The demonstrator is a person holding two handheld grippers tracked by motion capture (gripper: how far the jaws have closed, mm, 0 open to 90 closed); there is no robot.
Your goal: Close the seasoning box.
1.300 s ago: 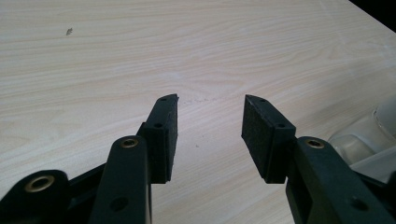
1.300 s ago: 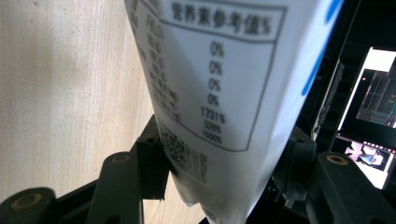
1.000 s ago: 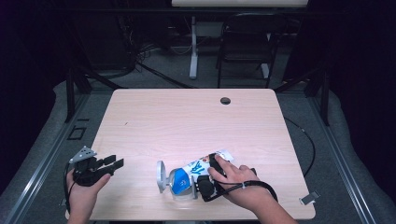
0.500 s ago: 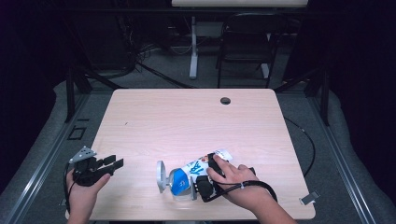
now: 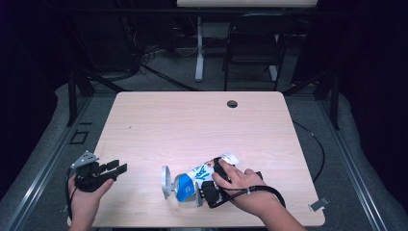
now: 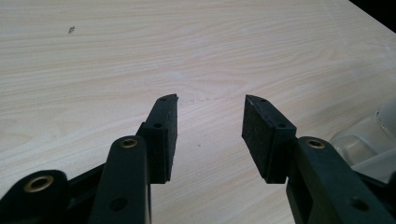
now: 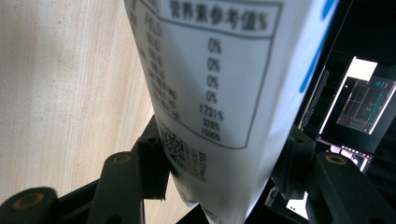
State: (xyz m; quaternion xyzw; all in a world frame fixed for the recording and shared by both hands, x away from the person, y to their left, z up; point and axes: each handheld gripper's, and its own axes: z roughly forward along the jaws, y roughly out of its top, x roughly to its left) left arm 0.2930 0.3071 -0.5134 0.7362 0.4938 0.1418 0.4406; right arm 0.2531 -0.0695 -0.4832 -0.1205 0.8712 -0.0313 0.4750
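Near the front edge of the surface (image 5: 192, 125), right claw (image 5: 204, 192) grips a white-and-blue pouch (image 5: 199, 174); left claw (image 5: 115, 168) idle, spread wide, nothing in it.

Pouch lies on its side, touching a clear cup (image 5: 168, 180) at its left end; in the right gripper view the pouch (image 7: 219, 93) fills the gap between the jaws, both pads look pressed on its printed back. Step looks like grasp made, lift or reposition not yet begun. Next move likely needs a steady lift without crushing the soft pack, and the left claw (image 6: 210, 123) brought over from the front left corner if it is to help. Hard to tell: pouch contents, whether it is sealed, cup shape (mostly cut off at the left gripper view's edge (image 6: 373, 140)); the hand (image 5: 243, 185) covers part of the right claw.
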